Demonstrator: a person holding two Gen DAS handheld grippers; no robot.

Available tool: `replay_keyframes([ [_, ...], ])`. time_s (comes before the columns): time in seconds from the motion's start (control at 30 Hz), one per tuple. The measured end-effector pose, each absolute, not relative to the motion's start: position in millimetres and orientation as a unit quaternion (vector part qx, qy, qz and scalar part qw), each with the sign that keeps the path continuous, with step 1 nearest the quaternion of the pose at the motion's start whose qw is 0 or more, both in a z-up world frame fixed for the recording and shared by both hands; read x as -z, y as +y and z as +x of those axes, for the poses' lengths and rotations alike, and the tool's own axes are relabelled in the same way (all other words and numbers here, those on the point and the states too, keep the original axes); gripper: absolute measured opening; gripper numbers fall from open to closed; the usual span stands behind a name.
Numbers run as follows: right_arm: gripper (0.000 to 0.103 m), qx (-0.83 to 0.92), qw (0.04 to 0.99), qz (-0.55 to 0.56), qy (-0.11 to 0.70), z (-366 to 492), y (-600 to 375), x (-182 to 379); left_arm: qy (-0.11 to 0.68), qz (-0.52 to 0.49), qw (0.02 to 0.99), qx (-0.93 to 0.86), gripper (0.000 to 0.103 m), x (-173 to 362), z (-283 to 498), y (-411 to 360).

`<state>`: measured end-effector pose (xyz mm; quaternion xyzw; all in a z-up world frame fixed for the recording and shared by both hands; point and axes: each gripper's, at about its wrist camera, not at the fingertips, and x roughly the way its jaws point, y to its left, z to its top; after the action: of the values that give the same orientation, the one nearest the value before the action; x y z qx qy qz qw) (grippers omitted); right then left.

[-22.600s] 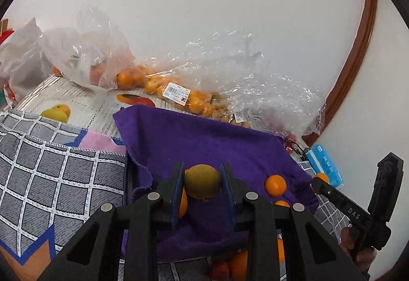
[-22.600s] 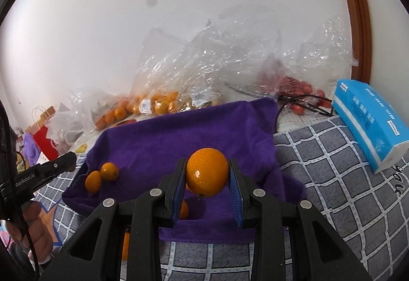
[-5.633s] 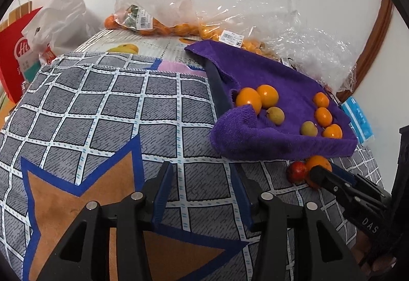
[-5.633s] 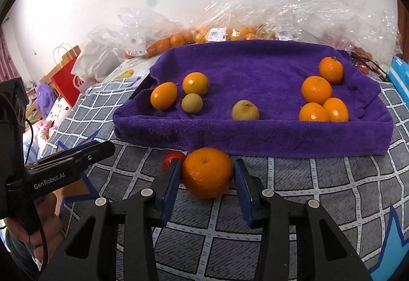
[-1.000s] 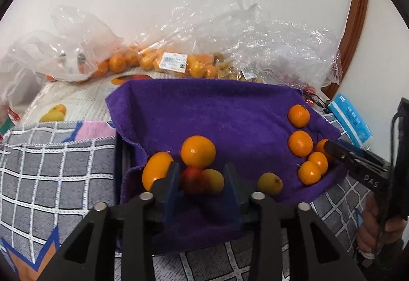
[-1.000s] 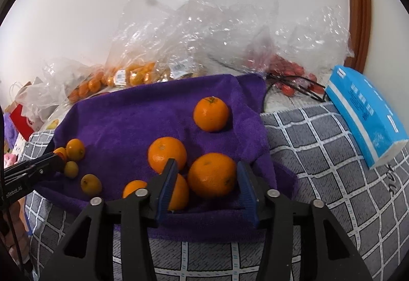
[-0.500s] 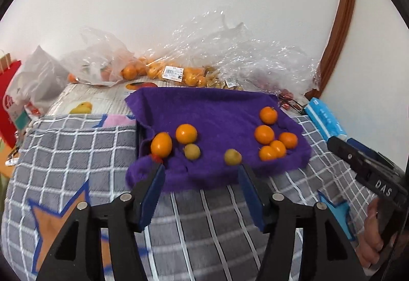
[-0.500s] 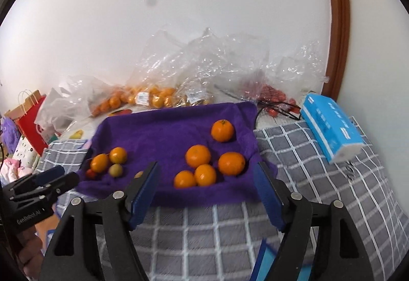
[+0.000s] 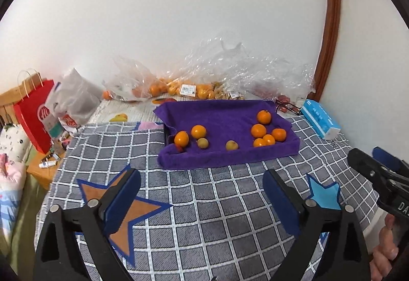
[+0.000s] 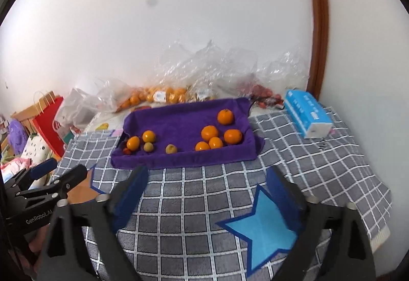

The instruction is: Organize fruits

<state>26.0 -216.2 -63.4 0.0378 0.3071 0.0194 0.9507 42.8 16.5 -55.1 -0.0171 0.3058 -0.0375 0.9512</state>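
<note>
A tray lined with a purple towel (image 9: 225, 112) sits far ahead on the checked blanket. A cluster of oranges (image 9: 258, 130) lies at its right. At its left lie two oranges (image 9: 198, 131), two small yellow-green fruits (image 9: 202, 143) and a small red fruit (image 9: 179, 148). My left gripper (image 9: 200, 176) hangs well back from the tray, its jaws opening wide with nothing between them. My right gripper (image 10: 207, 172) is likewise back from the purple tray (image 10: 179, 115), its jaws opening and empty. Each gripper shows at the edge of the other's view.
Clear plastic bags of oranges (image 9: 179, 88) lie against the wall behind the tray. A blue tissue pack (image 9: 319, 122) is at the right, a red paper bag (image 9: 33, 117) at the left. The checked blanket (image 9: 204, 217) spreads between me and the tray.
Both grippers let go of their fruits in the tray, the left a red one and the right an orange. They pulled back and up, and their jaws spread wide.
</note>
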Motion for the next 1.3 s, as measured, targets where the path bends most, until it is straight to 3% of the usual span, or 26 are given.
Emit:
replay_keyframes([
  [1.3,0.102,0.003,0.952,0.019,0.305,-6.8,-212.1,55.2,0.286,-0.016,0.958,0.018,0.099,29.0,8.1,18.4],
])
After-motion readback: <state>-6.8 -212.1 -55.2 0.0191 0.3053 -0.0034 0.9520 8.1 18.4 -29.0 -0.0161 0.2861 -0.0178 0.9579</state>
